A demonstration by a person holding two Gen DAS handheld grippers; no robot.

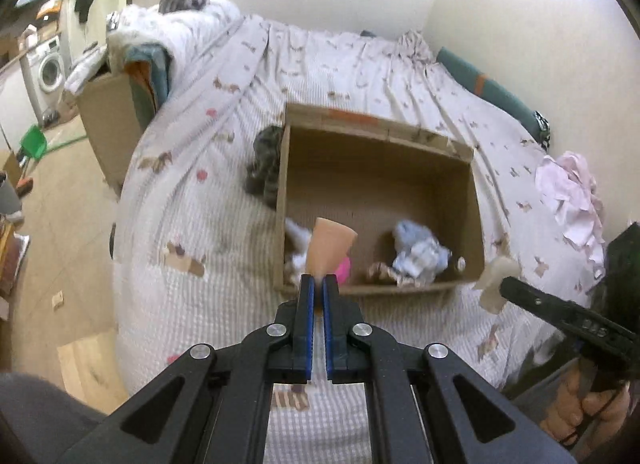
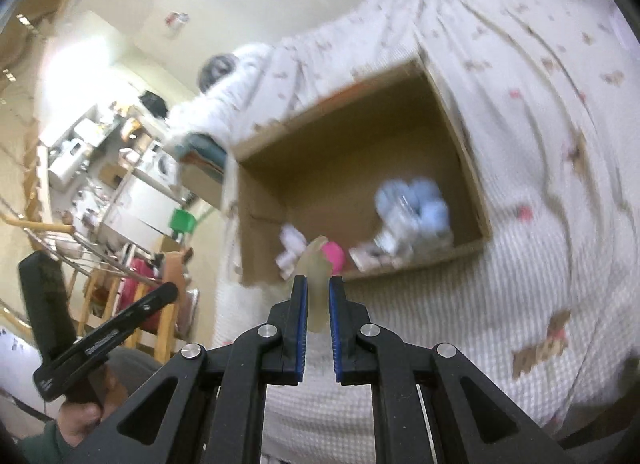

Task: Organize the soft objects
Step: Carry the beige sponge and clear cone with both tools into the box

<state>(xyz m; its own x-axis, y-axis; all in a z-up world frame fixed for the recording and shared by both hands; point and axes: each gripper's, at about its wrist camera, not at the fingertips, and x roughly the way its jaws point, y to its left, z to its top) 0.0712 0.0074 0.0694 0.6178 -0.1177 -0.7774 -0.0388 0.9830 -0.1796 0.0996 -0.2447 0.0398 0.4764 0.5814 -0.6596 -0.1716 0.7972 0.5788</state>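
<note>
the left gripper [image 1: 319, 279], jaws clamped on a peach soft cone [image 1: 330, 246] pointing forward, hung over the near edge of the open brown cardboard box [image 1: 474, 220]; the right gripper [image 2: 318, 281], jaws pinching a pale translucent soft piece [image 2: 316, 264], was just short of it.

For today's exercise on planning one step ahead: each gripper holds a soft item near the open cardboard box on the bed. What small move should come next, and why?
Probably carry the left gripper forward over the open brown cardboard box and release. It is shut on a peach-coloured soft piece already at the near rim, where pale blue cloth lies inside. The right gripper, shut on a pale translucent soft piece, can follow.
</note>
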